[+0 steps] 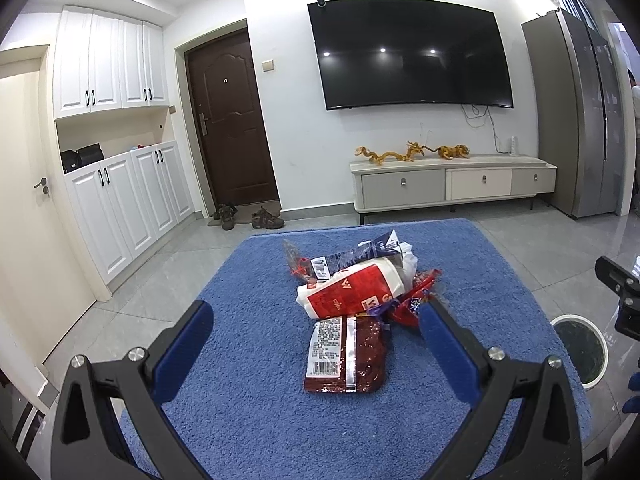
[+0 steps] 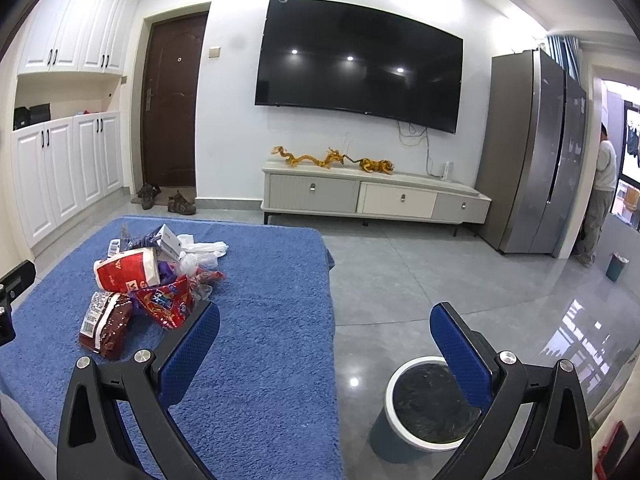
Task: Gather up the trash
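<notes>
Since the left gripper (image 1: 316,332) is spread wide with nothing in it, it should be lowered over the dark red packet (image 1: 346,354) at the near end of the trash pile (image 1: 360,280) in the middle of the blue mat (image 1: 248,400), then squeezed gently, while the right gripper (image 2: 325,332), also wide apart and holding nothing, is kept by the bin (image 2: 424,408).

We see a blue cloth (image 1: 248,420) of rough, fluffy pile, matt all over. On it the dark red packet (image 1: 346,356) looks like glossy plastic film with a white printed label; the red and white wrapper (image 1: 352,290) seems smoother and duller. The gripper pads (image 2: 188,360) show a fine dotted blue texture, set in matt black plastic with bright metal screws. The floor tiles (image 2: 440,280) are grey and highly polished, mirroring light. The bin (image 2: 400,376) has a smooth white rim and a crinkled black liner.
</notes>
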`<state>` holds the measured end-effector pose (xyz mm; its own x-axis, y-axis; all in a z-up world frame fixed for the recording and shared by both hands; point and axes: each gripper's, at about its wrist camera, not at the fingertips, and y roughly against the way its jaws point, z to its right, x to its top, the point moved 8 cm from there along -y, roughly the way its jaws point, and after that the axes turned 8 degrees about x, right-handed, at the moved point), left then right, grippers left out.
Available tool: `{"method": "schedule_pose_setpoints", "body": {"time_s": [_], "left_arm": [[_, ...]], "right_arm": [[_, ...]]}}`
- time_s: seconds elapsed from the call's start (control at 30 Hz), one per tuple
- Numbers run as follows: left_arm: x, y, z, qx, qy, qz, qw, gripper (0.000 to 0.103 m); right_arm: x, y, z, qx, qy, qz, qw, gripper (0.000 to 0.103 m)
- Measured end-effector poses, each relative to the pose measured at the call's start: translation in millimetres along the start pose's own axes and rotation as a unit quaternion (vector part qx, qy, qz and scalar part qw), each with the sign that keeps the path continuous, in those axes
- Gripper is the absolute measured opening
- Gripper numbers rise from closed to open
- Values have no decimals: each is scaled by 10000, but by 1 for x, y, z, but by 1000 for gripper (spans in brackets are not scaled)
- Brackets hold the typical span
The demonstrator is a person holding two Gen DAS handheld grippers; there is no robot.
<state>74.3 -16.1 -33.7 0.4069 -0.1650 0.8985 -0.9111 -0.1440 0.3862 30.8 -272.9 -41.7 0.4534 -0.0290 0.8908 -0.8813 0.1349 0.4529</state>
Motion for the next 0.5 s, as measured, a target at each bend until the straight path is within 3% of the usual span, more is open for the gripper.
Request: {"method": "schedule_pose_setpoints", "body": {"time_s": [0.5], "left_arm": [[1,-6,-2,-132,-2,-80,9999,103]], "right_arm": [[2,-3,-6,53,24,-79,10000,103]]}}
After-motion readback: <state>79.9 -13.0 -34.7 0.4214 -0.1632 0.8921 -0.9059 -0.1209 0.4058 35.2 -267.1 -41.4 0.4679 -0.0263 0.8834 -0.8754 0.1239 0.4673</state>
